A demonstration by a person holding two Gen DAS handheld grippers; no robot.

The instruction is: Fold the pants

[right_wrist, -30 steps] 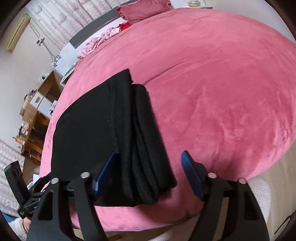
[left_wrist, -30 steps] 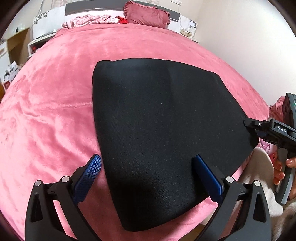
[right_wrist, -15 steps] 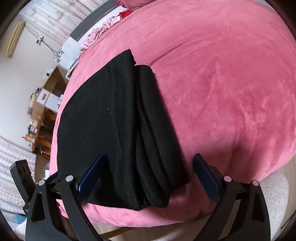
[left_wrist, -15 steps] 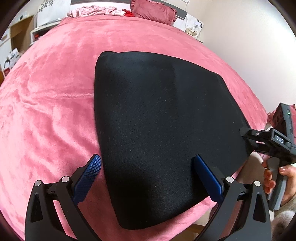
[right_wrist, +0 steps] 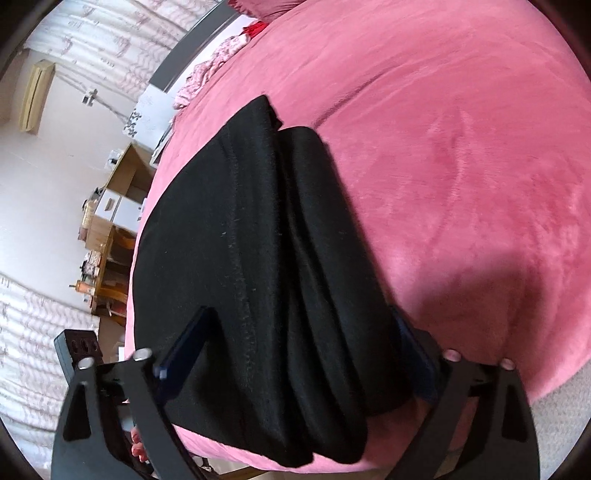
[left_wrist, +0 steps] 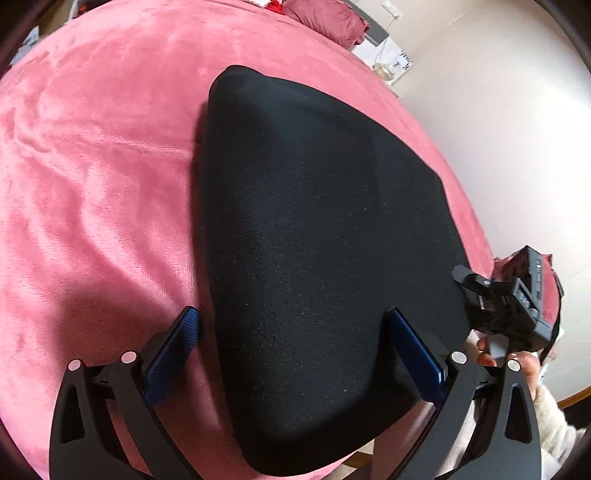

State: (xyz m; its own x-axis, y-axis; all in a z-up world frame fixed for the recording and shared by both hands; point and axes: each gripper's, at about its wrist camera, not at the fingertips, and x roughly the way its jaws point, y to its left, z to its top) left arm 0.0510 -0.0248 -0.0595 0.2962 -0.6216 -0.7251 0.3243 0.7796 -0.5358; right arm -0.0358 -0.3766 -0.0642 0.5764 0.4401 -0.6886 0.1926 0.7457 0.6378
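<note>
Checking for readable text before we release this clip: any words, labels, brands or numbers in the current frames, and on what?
None can be read.
Marking on the right tool as seen from the left wrist camera: too blurred to read.
Boxes on the shelves beside the bed: too small to read.

We have brought our right gripper (right_wrist: 295,347) down onto the folded black pants (right_wrist: 258,258): a second ago its fingers hung above the stacked edge, and now they straddle it, one finger (right_wrist: 184,350) lying over the flat top layer and the other tucked beside the thick folds, partly hidden by them. Its jaws have just been closing, with the fold between them. Our left gripper (left_wrist: 295,354) has edged in closer to the pants (left_wrist: 314,258) and rolled, so the bedspread (left_wrist: 92,184) and pillow (left_wrist: 328,18) sit tilted in its view.
</note>
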